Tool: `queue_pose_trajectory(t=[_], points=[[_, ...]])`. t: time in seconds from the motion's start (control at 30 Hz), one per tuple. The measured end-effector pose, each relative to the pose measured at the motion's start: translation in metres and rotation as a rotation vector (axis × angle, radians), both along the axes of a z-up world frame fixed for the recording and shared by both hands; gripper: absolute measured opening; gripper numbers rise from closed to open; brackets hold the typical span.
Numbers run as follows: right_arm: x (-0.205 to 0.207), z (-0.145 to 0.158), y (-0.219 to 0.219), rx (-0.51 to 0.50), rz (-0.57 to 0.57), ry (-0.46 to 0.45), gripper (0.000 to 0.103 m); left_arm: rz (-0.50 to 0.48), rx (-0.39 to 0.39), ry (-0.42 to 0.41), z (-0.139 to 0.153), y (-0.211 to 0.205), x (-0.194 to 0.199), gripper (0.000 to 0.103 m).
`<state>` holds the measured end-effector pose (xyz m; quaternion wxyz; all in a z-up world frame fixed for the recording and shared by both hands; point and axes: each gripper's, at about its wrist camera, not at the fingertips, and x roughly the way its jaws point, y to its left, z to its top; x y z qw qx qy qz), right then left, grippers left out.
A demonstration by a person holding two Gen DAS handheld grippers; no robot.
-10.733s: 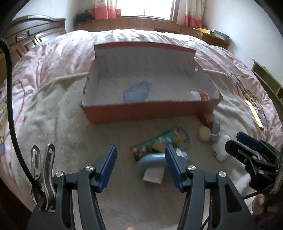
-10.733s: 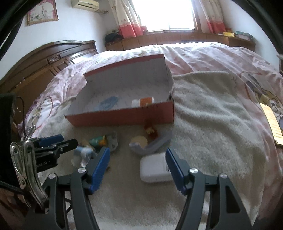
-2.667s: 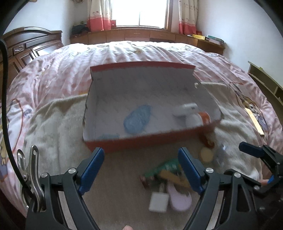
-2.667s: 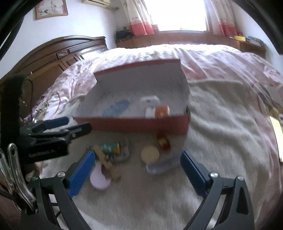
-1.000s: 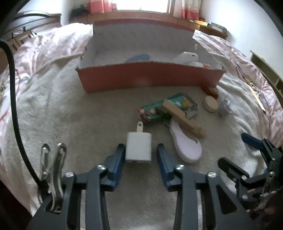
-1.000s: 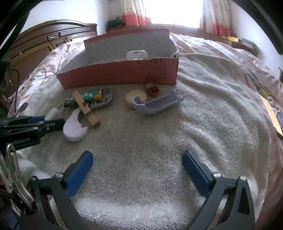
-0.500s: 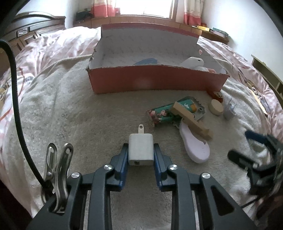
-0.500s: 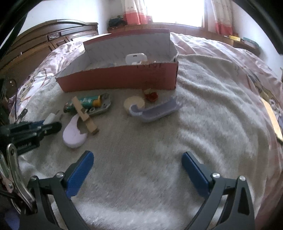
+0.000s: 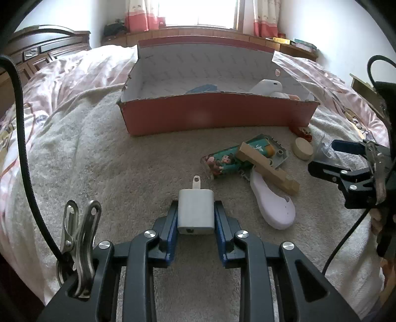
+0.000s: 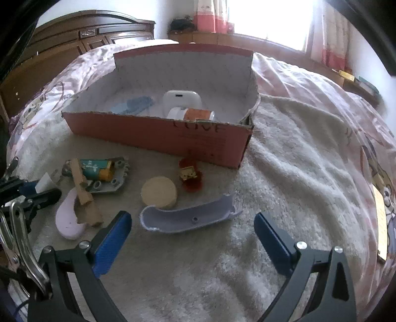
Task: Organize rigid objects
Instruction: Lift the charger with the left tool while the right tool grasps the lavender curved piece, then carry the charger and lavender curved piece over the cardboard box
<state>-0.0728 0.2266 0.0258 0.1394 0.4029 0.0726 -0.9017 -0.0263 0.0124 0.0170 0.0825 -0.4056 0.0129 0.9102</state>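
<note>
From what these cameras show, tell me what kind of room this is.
Almost certainly a bedroom. The work surface is a bed spread with a pink quilt and a cream blanket, a dark carved wooden headboard stands behind it, and a curtained window lights the far wall.

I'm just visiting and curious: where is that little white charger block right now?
In the left wrist view, the white charger block is clamped in the left gripper, above the cream blanket, left of the lilac insole.

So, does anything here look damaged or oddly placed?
Yes: the red cardboard box has a ragged, torn front rim. A wooden block lies slanted across the toy package and pink insole-shaped piece, a loose heap.
</note>
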Motion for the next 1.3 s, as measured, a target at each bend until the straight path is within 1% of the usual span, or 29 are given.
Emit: queue_pose_trajectory(t=[0.17,0.37,0.4,0.43,0.7,0.83,1.1,1.3], points=[[-0.007,-0.005,0.004,-0.009,-0.007,-0.003,0.101,0.001,-0.007,0.004,0.0,0.001,0.0,0.027],[-0.001,-0.004,0.003,-0.005,-0.006,0.039,0.084,0.004,-0.02,0.01,0.001,0.003,0.001,0.027],[0.0,-0.003,0.004,-0.004,-0.01,0.046,0.079,0.004,-0.023,0.014,0.0,0.003,0.001,0.027],[0.001,-0.003,0.004,-0.004,-0.014,0.052,0.076,0.005,-0.026,0.017,0.0,0.004,0.002,0.027],[0.01,0.0,0.009,-0.039,-0.037,0.067,0.076,0.0,-0.025,0.016,0.003,0.005,0.006,0.027],[0.019,0.006,0.01,-0.089,-0.033,0.061,0.076,-0.018,-0.001,0.009,0.007,0.006,0.008,0.026],[0.029,0.011,0.009,-0.185,-0.041,0.034,0.076,-0.033,0.024,0.059,0.026,0.006,0.01,0.026],[0.028,0.024,0.0,-0.208,-0.024,0.043,0.076,-0.041,0.047,0.081,0.042,0.001,-0.003,0.026]])
